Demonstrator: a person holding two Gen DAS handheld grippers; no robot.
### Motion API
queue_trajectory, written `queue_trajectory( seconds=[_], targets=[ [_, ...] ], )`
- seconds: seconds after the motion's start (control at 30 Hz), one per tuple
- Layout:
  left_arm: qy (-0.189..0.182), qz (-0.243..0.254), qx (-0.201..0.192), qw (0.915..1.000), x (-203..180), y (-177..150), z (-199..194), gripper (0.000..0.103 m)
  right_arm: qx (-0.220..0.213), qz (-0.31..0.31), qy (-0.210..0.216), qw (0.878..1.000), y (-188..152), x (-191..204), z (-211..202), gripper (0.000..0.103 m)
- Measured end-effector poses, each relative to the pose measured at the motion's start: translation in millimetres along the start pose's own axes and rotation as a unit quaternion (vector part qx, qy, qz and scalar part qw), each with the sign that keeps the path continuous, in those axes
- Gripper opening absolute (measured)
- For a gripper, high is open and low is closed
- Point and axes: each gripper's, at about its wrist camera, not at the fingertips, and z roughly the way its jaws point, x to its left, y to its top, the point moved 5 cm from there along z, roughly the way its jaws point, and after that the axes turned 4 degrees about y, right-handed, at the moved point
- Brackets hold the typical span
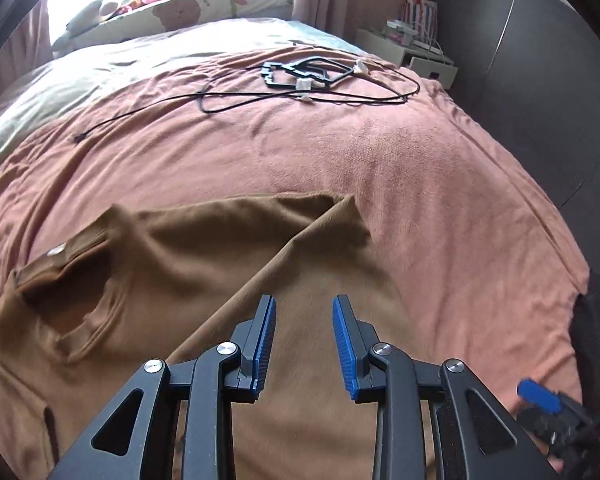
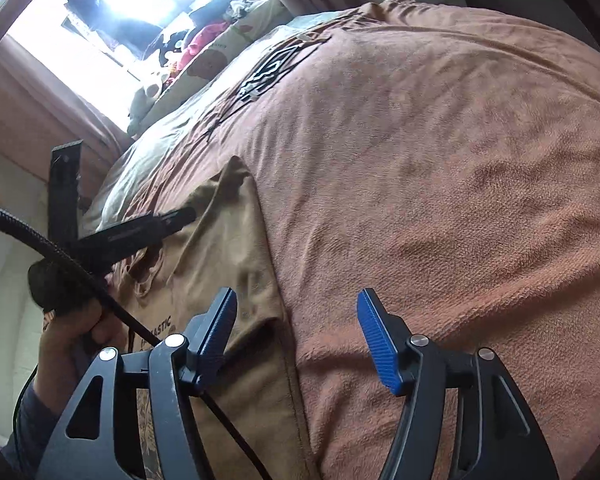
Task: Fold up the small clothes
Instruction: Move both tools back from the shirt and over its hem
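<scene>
Jaws of both grippers spread, nothing between them. Left gripper (image 1: 304, 308) hangs low over the brown shirt (image 1: 204, 248); right gripper (image 2: 296, 300) sits wider apart, straddling the shirt's right-hand edge, one jaw over cloth, the other over bare blanket.

Landmark: the shirt. Everything placed from it.

Bed, salmon blanket (image 1: 380, 152): the shirt lies on its near part, blanket running far beyond and to the right of it.

Shirt: spread mostly flat. Neck opening (image 1: 76, 304) with a buttoned placket to its left in the left wrist view. One sleeve or side already turned over the body, its folded edge running diagonally from just ahead of the left jaws up to a far corner (image 1: 348, 204). In the right wrist view the long axis runs away from the jaws toward the far end, a printed chest panel (image 2: 160, 328) near the camera.

Black cable and frame (image 1: 304, 74): well beyond the shirt, out of the way.

Judgement: the coming move turns on that diagonal fold. It lies directly ahead of the left jaws, nearly under them, so the left hand (image 2: 76, 328) is nearer for pinching it. The right jaws are placed for the shirt's outer edge. Whether cloth touches either jaw: cannot tell.
</scene>
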Motion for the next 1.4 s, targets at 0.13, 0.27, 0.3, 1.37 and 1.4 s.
queue_trajectory(
  seconds=[0.13, 0.27, 0.3, 1.37, 1.4],
  targets=[
    [0.008, -0.012, -0.011, 0.9998, 17.9, -27.4, -42.7, 0.049, -0.005, -0.018, 0.006, 1.000, 1.4, 13.6, -11.8, 0.065],
    [0.005, -0.030, -0.026, 0.9992, 35.5, -62.7, -90.1, 0.062, -0.004, -0.046, -0.001, 0.999, -4.5, 24.6, -28.1, 0.065],
    [0.009, -0.033, -0.029, 0.9990, 39.5, -70.5, -99.5, 0.064, -0.004, -0.045, -0.001, 0.999, -8.3, 26.9, -33.9, 0.065],
    [0.038, -0.133, -0.124, 0.9825, 168.2, -358.2, -370.2, 0.102, -0.018, -0.202, -0.065, 0.977, -163.8, 117.7, -270.7, 0.090],
    [0.036, -0.133, -0.125, 0.9825, 170.1, -366.4, -375.6, 0.102, -0.018, -0.204, -0.070, 0.976, -168.2, 117.5, -277.9, 0.090]
  ],
)
